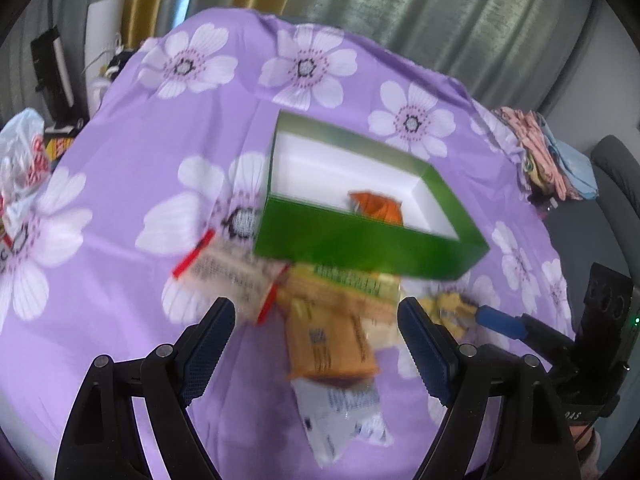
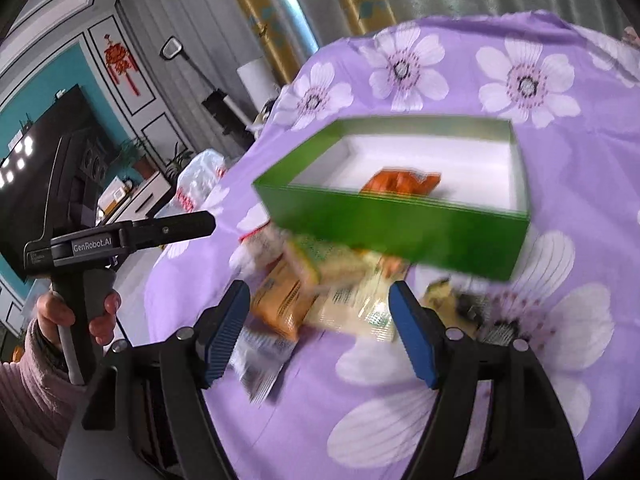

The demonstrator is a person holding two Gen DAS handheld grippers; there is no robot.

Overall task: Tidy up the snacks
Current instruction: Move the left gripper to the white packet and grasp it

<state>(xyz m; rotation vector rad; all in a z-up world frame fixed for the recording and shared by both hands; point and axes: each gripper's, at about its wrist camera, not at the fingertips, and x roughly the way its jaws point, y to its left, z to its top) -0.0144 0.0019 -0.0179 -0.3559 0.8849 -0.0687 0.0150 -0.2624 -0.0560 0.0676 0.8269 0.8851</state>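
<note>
Purple tablecloth (image 1: 120,152), snack packets (image 1: 332,332) between open jaws

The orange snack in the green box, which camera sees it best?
The right wrist view: the orange snack packet shows wider there above the green box wall. The left wrist view shows it smaller, partly hidden behind the wall.

This is a home, most likely a living room. A round table is covered with a purple cloth printed with large white flowers (image 2: 560,168). Behind it hang long grey curtains with golden yellow patterned panels (image 1: 400,12). In the right wrist view there is a teal wall with white framed mouldings (image 2: 52,80), a red Chinese knot ornament (image 2: 119,62), a big dark television screen (image 2: 36,168) and some green potted plants (image 2: 136,156) on a low white cabinet.
</note>
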